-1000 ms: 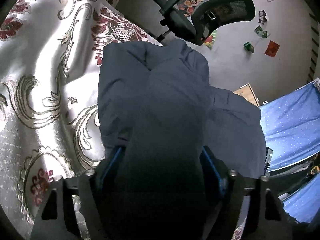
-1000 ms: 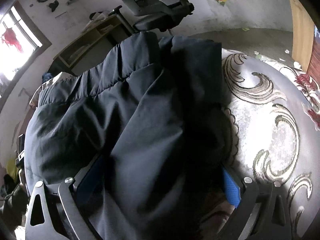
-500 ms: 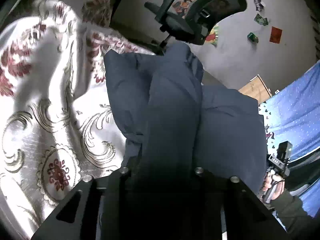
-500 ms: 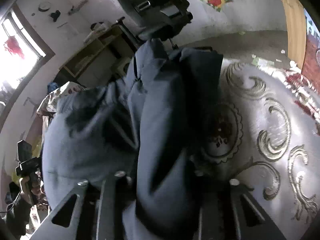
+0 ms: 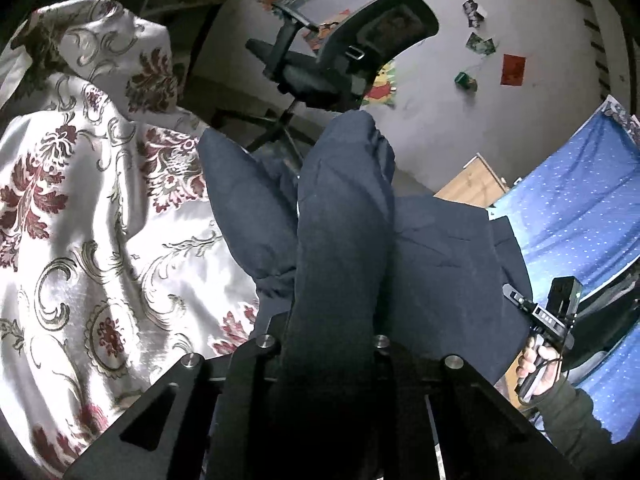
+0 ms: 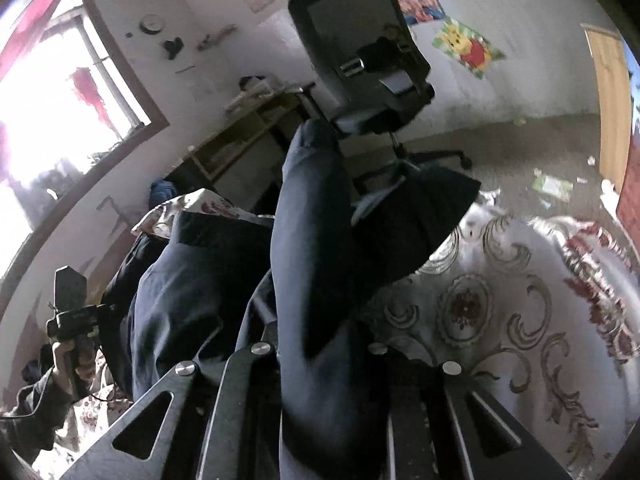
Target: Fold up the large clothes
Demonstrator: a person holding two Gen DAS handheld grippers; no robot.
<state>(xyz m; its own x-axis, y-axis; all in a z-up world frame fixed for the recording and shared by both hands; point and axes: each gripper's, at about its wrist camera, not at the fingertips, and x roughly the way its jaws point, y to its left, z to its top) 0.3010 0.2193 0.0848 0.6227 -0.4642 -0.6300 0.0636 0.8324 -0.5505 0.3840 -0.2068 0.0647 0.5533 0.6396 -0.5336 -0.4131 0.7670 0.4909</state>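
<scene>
A large dark navy padded jacket [image 5: 344, 216] lies on a bed with a white, red and gold floral cover [image 5: 88, 240]. My left gripper [image 5: 328, 340] is shut on a thick fold of the jacket and holds it raised off the bed. My right gripper [image 6: 320, 344] is shut on another fold of the same jacket [image 6: 312, 240], also lifted. The fingertips of both are buried in the cloth. The right gripper shows in the left wrist view [image 5: 552, 320], and the left gripper shows in the right wrist view [image 6: 72, 312].
A black mesh office chair [image 5: 344, 64] stands just beyond the bed's far edge; it also shows in the right wrist view [image 6: 360, 64]. Blue dotted fabric [image 5: 580, 208] hangs on the right. A wooden shelf [image 6: 248, 140] and a bright window [image 6: 60, 92] are at the left.
Both grippers closed on the jacket and lifted its near edge off the bed. The cloth now stands in raised folds, and more of the chair and room shows.
</scene>
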